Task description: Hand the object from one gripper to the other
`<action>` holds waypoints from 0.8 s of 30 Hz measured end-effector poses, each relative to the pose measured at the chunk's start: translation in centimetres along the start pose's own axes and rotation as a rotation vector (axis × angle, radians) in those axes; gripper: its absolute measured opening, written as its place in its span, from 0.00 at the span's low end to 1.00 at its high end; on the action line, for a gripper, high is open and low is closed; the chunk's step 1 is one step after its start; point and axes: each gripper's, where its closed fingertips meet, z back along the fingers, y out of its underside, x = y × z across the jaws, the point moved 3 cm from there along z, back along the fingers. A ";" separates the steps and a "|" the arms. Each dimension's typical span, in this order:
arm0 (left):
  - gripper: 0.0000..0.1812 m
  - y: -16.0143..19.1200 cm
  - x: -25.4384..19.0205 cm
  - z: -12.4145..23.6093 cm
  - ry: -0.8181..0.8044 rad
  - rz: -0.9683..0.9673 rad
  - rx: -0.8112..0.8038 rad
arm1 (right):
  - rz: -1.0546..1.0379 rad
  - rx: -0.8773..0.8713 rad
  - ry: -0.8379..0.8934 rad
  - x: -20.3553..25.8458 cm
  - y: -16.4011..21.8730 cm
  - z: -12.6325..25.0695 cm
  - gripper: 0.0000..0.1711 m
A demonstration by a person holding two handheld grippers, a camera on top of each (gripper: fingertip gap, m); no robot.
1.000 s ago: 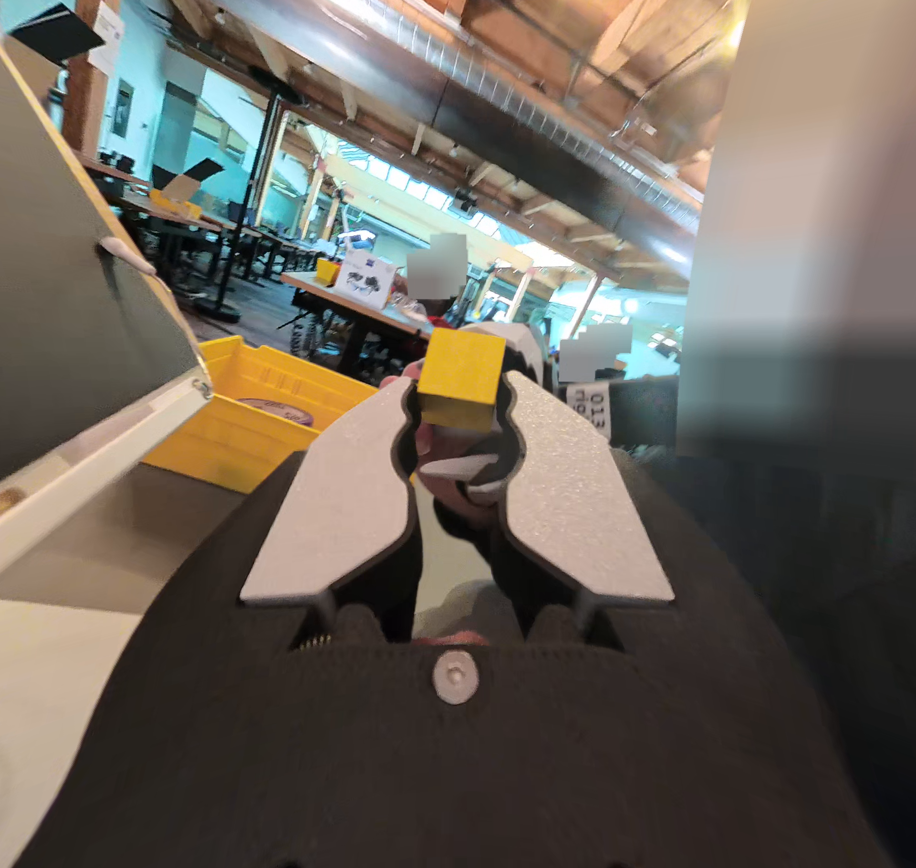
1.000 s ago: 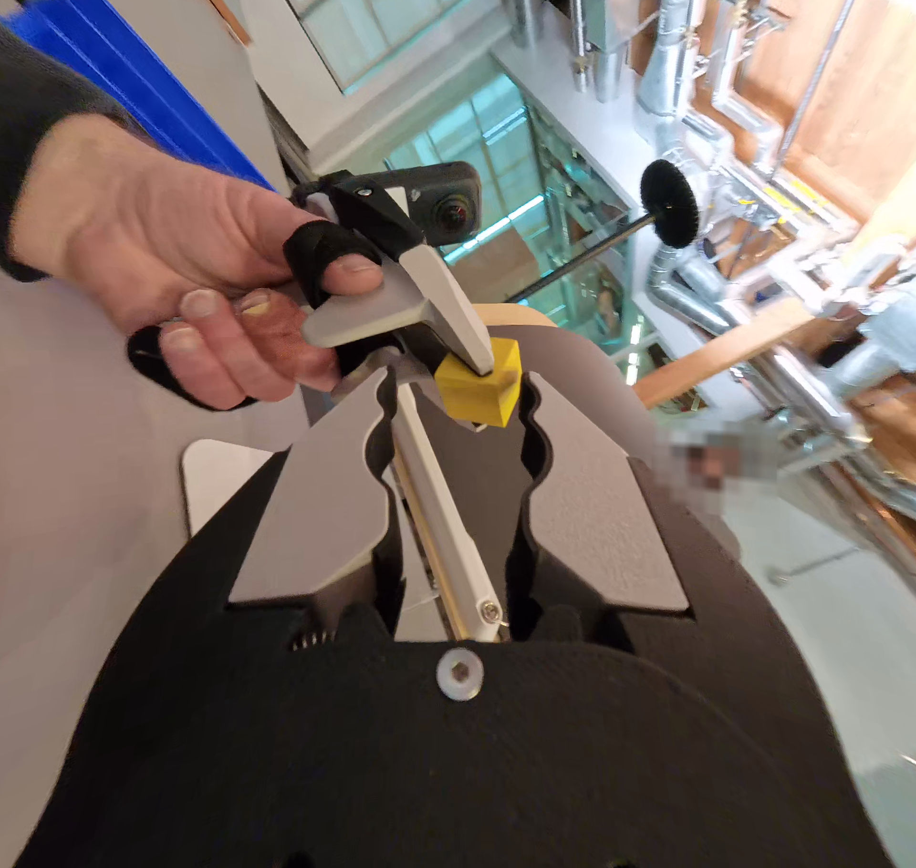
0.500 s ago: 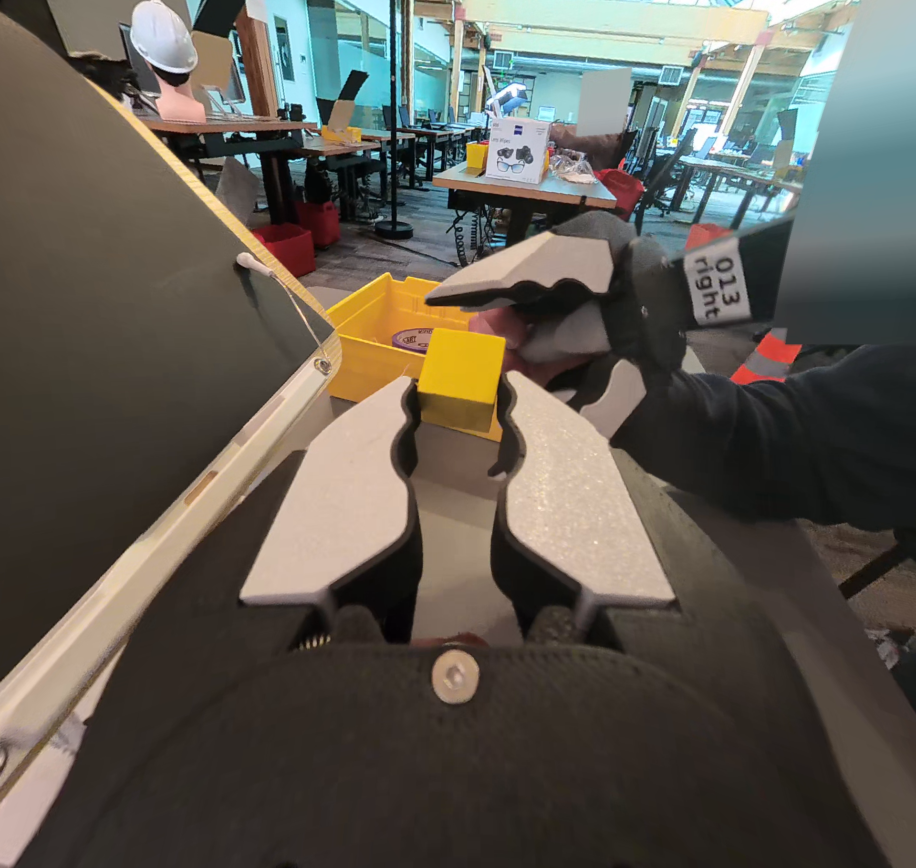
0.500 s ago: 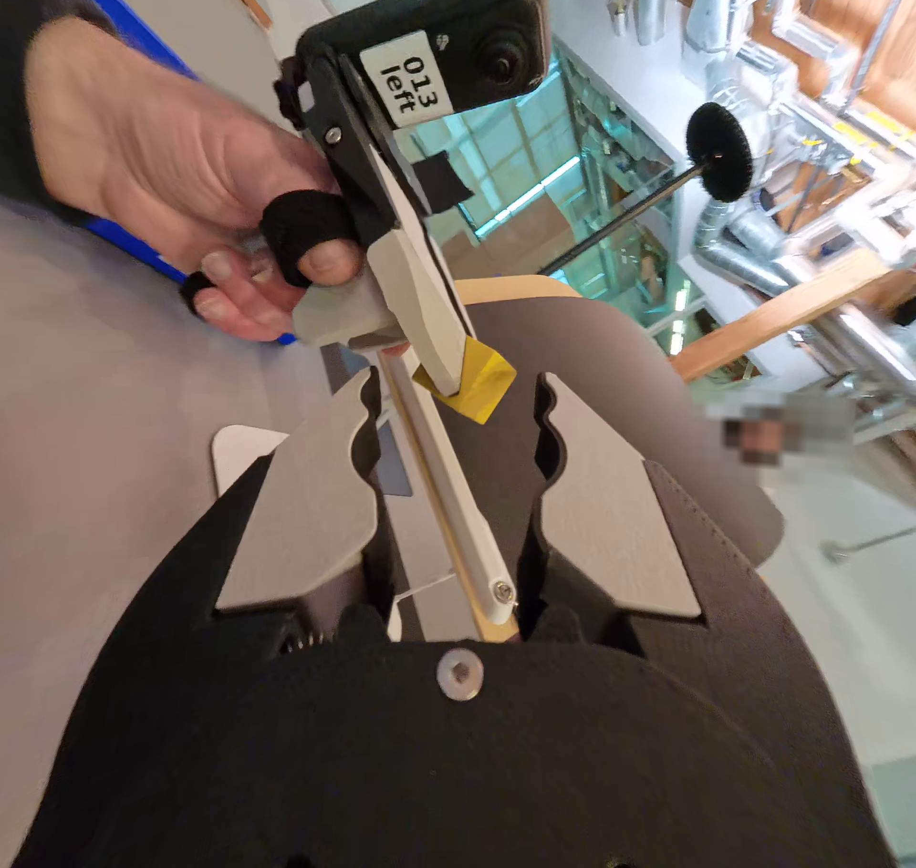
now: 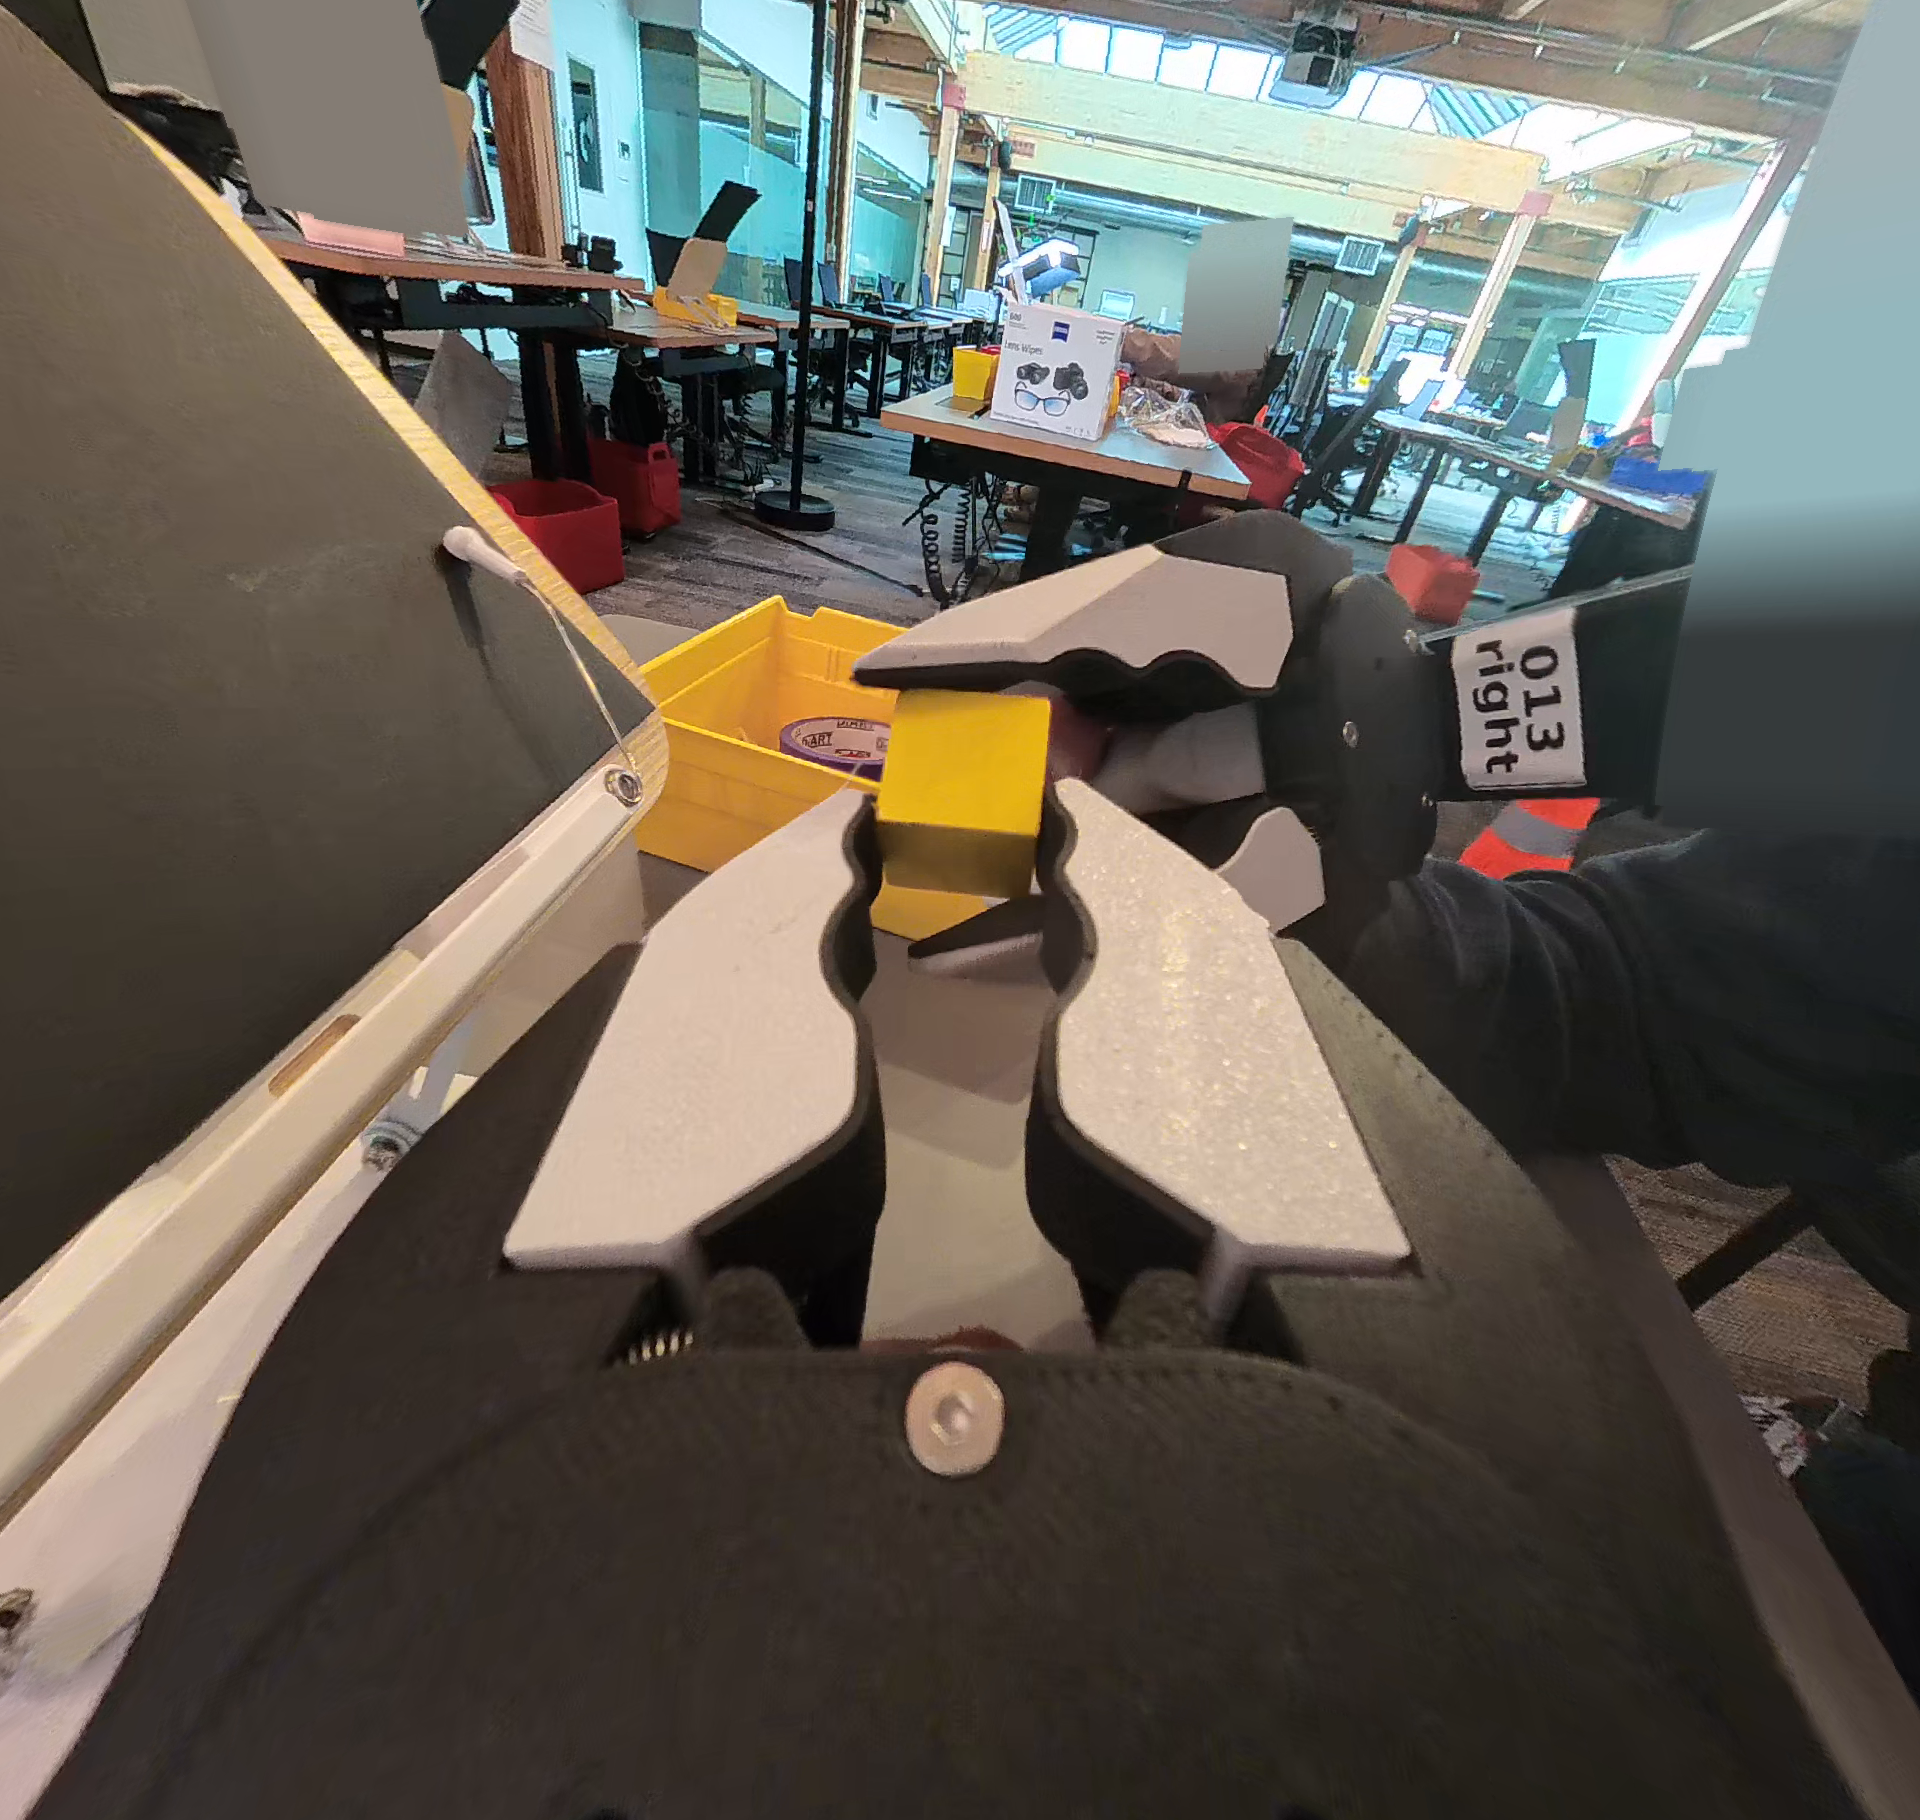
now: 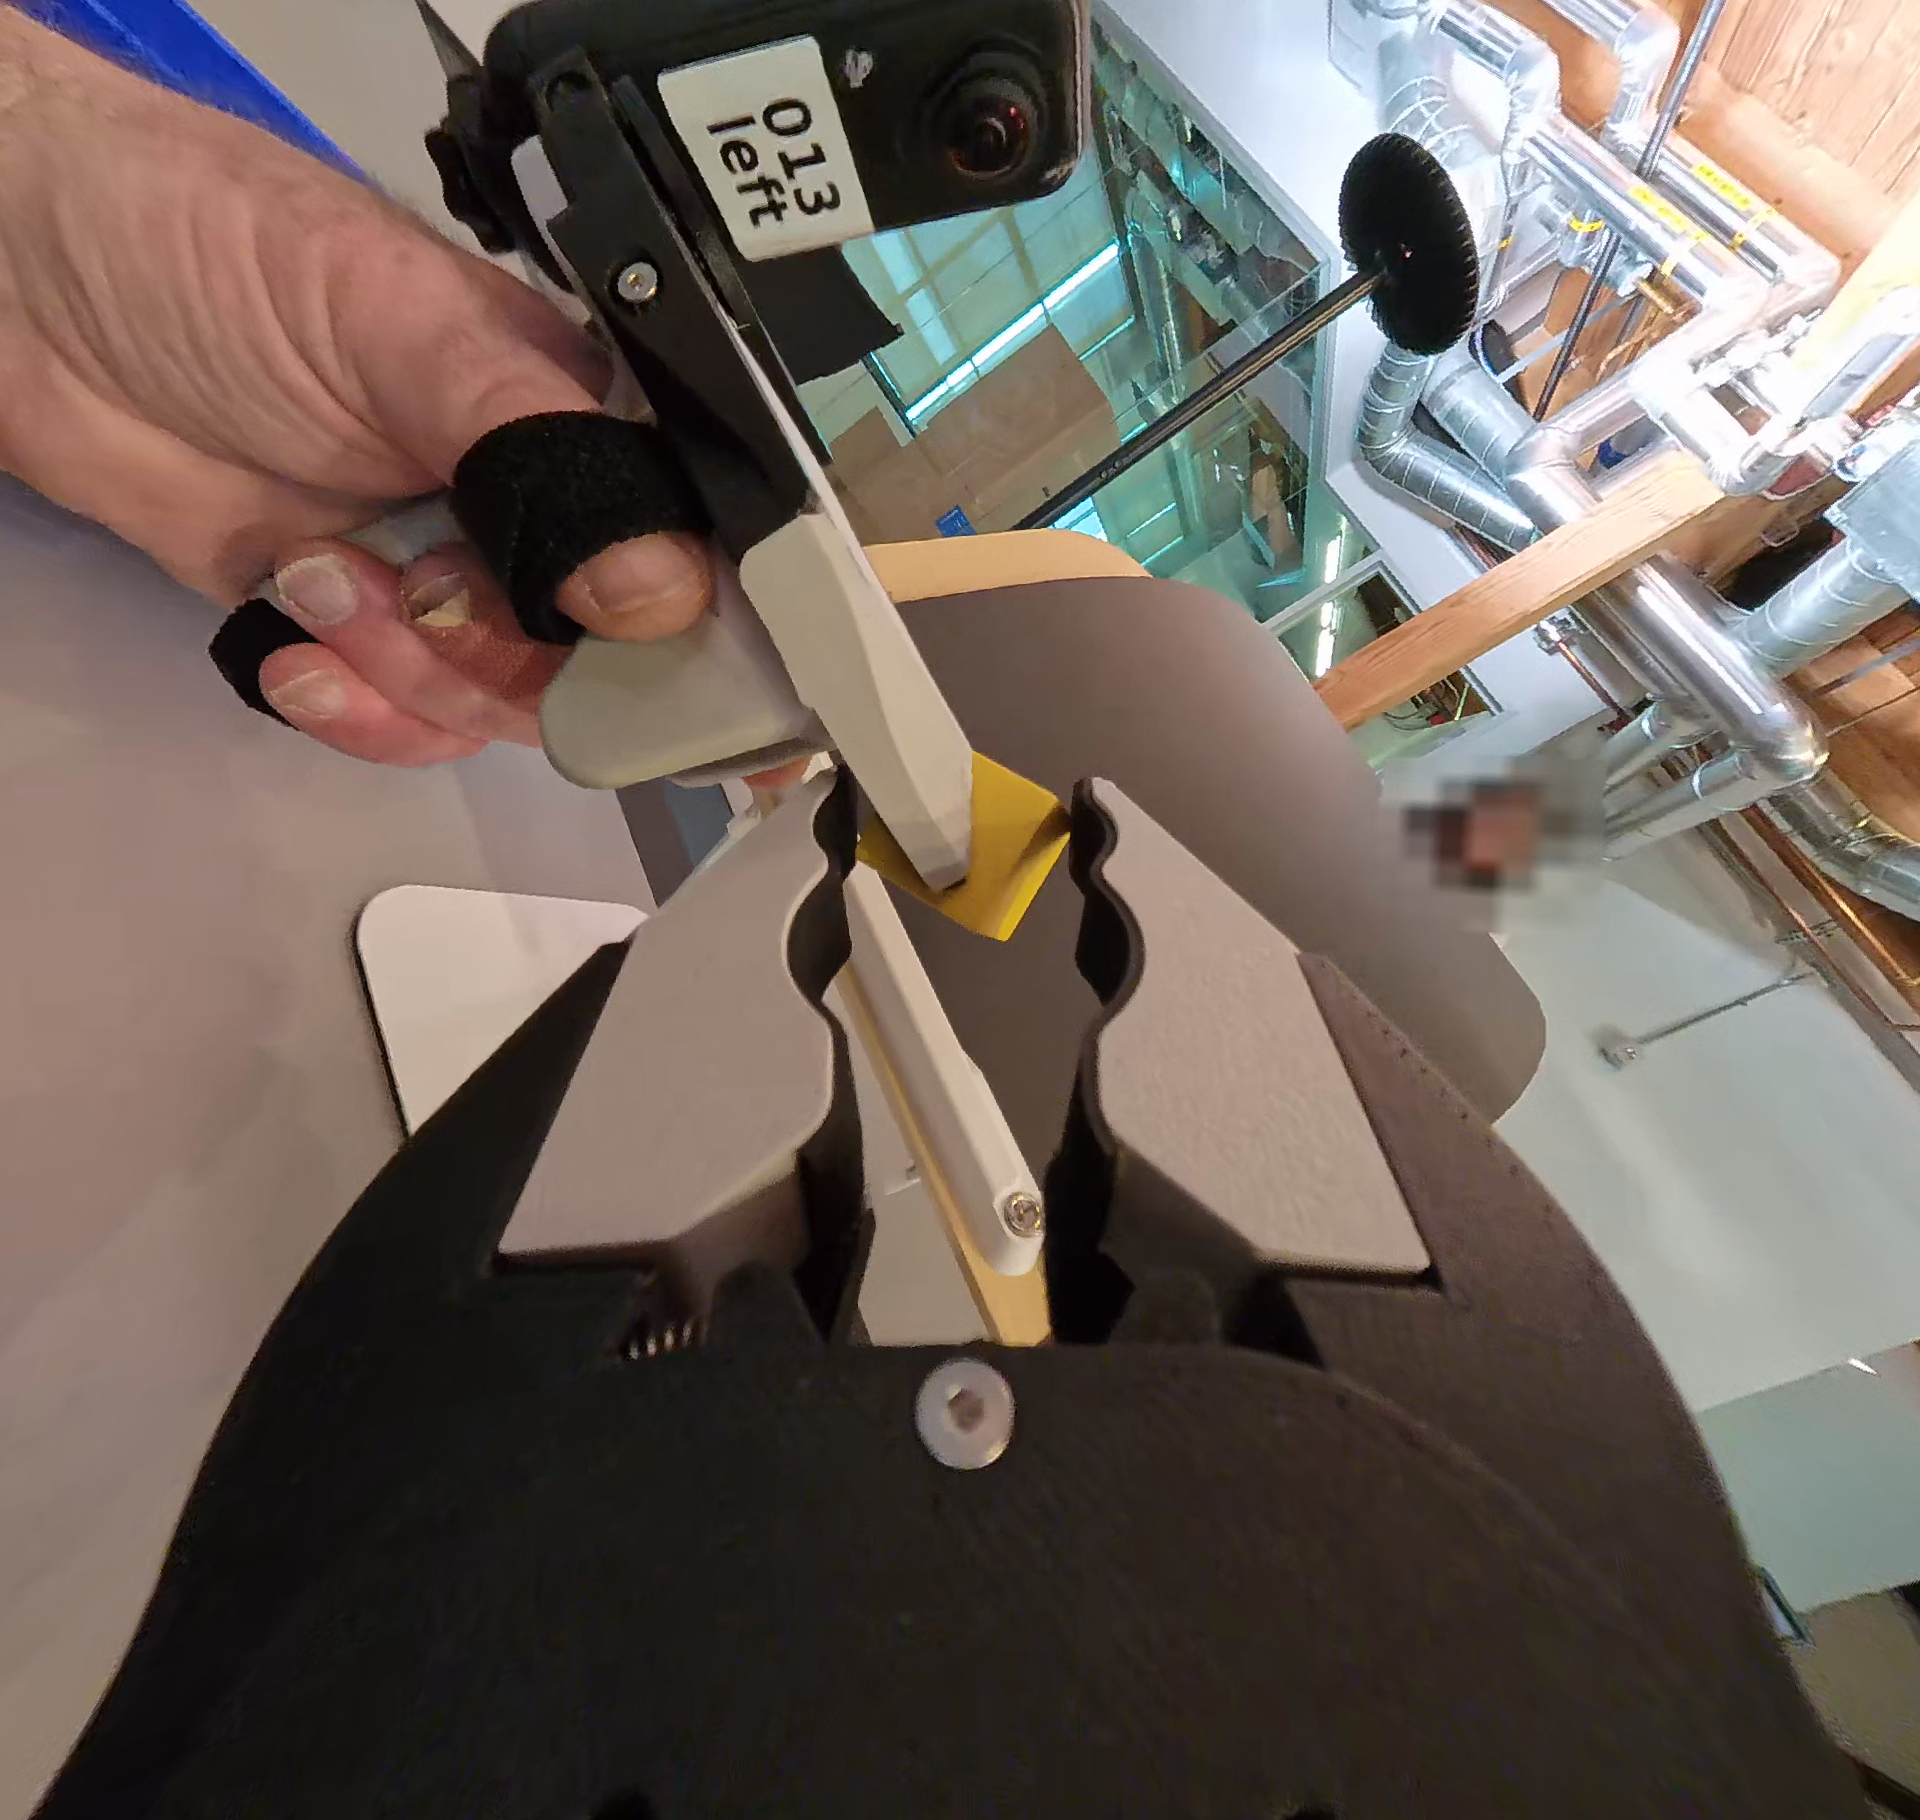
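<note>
Mid-handover, by the look of it. Gripping the yellow block [image 5: 961, 783] in the left tongs [image 5: 961, 814], clenched on 2 opposite side faces right at the fingertips, in the air above the grey bench [image 5: 966, 1199] and in front of a yellow bin [image 5: 727, 721] with a purple tape roll [image 5: 831, 736] inside. Bracketing the same block with the right tongs [image 6: 964, 814], turned crosswise to the left pair: upper finger down on the top face, lower finger just under the bottom face with a sliver of gap, so released rather than clamped, as far as can be judged. From the right wrist, showing the block between the 2 right fingertips, tilted corner-first and partly hidden behind 1 left finger; steadying the left tool, a bare hand [image 6: 260, 368] in black finger loops.

Could go wrong in 3 ways:

1. Letting go with the left pair before fully closing the right one: drops the block onto the bench or into the bin.
2. Closing on the tilted corners instead of flat faces: twists or squirts the block out, given smooth-looking faces and a shallow, tip-only hold.
3. Pulling apart with both pairs clamped: drags the block askew or knocks fingers together, crowded as they are.
</note>
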 end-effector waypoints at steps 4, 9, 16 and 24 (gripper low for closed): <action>0.16 -0.7 -0.4 0.5 0.081 0.041 -0.074 | -0.159 -0.086 -0.027 -0.5 -0.5 0.3 0.22; 0.26 -1.4 -0.5 1.5 0.224 0.171 -0.180 | -0.473 -0.316 -0.126 -1.5 -1.4 1.3 0.22; 0.37 -1.5 -1.2 0.6 0.431 0.415 -0.267 | -0.482 -0.433 -0.161 -0.7 -1.4 1.5 0.22; 0.30 -0.5 -2.5 -1.0 0.497 0.507 -0.192 | -0.345 -0.405 -0.155 0.3 -1.5 1.4 0.22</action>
